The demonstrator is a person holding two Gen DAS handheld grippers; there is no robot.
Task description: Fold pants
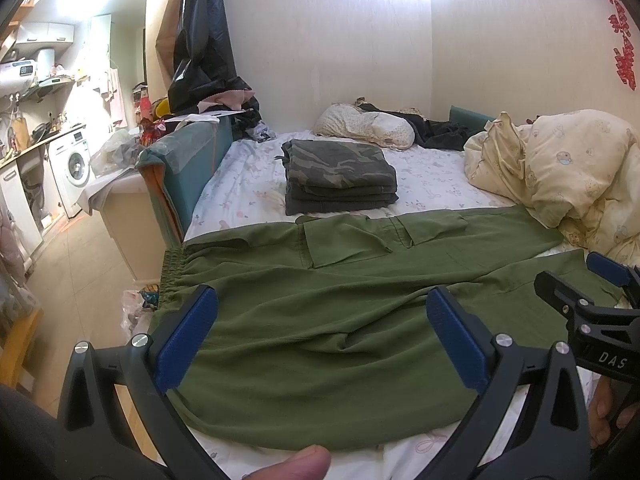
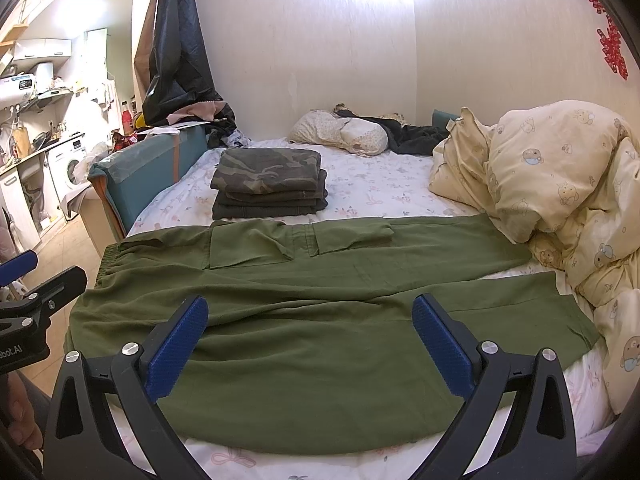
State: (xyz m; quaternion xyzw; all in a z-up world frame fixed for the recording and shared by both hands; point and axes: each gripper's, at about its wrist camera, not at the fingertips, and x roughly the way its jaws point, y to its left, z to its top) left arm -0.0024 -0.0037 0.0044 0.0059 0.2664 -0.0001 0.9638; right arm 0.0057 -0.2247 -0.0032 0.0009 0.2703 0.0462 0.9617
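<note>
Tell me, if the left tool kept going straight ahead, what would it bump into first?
Probably the green pants spread on the bed: the open left tool points low across them. Past them sits the folded camouflage stack, though depth is hard to judge.

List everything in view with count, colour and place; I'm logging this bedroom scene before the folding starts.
green pants: one, olive, spread flat across the near bed.
folded clothes: one stack, camouflage and dark grey, mid-bed behind the pants.
duvet: one, cream with cartoon print, bunched at right.
pillow: one, pale floral, far end.
bed sheet: one, white floral.
washing machine: one, white, far left.
left gripper: black with blue pads, open above the pants.
right gripper: same, open.
</note>
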